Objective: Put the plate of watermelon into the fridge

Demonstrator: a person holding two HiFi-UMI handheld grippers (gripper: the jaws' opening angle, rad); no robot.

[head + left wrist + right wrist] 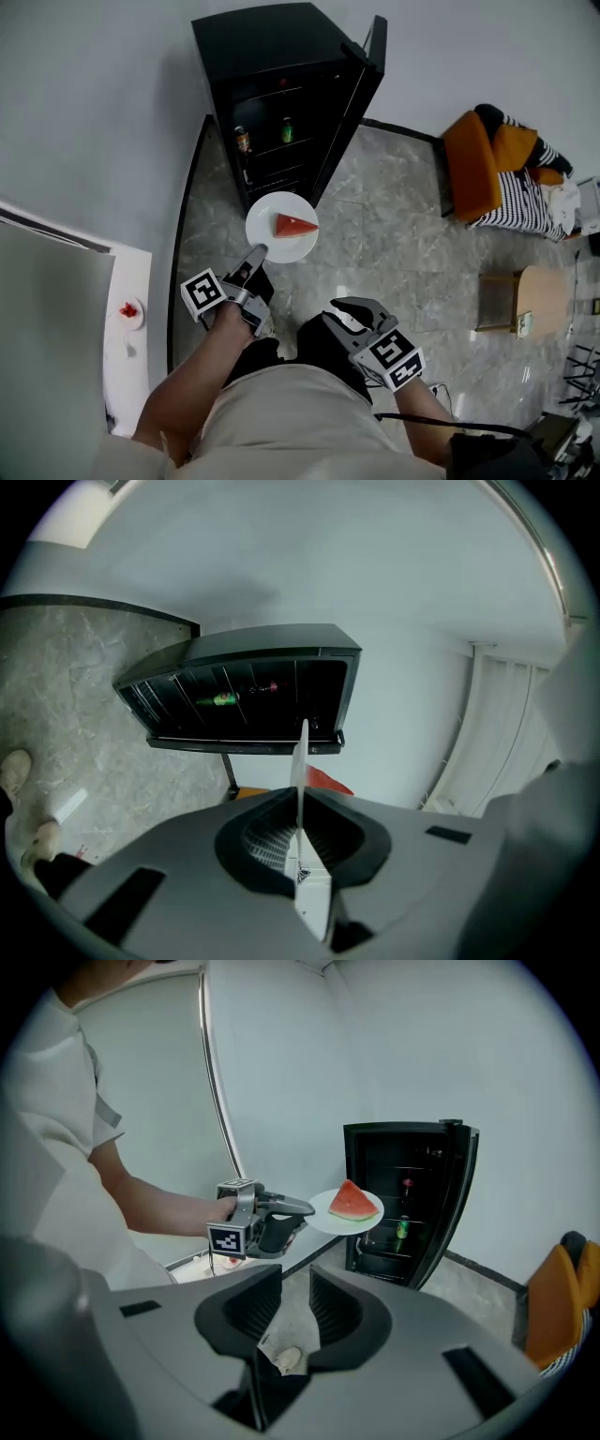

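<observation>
Steadiness matters most here. The left gripper (255,255) is clenched on the near rim of the white plate (265,234) and nowhere else. The plate juts out past the jaws with the watermelon (294,225) wedge lying loose on its far right part. The plate hangs in the air just in front of the open fridge (272,56), not yet inside.

In my judgement the step calls for a slow, flat approach with a firm wrist. Any dip toward the far edge could let the slice slide off. A shelf with room should be chosen before pushing in. In the left gripper view the plate shows as a thin edge lined up with the dark opening, so the aim looks roughly right.

The right gripper (349,317) hangs near the person's waist with its jaws apart and nothing held between them. It looks free to steady the door (354,98) if that is needed.

That door stands swung open at the right of the cabinet, close to the plate's path, and a drift to the right could clip it. Inside, a green bottle (287,129) and a can (242,139) already stand on the shelves, so those spots have less room.

Far to the right, an orange chair (473,159) with striped cloth and a small wooden table (539,295) stand well apart from the route. At the left, a white counter (131,272) bears a small dish (129,312) with something red on it.
</observation>
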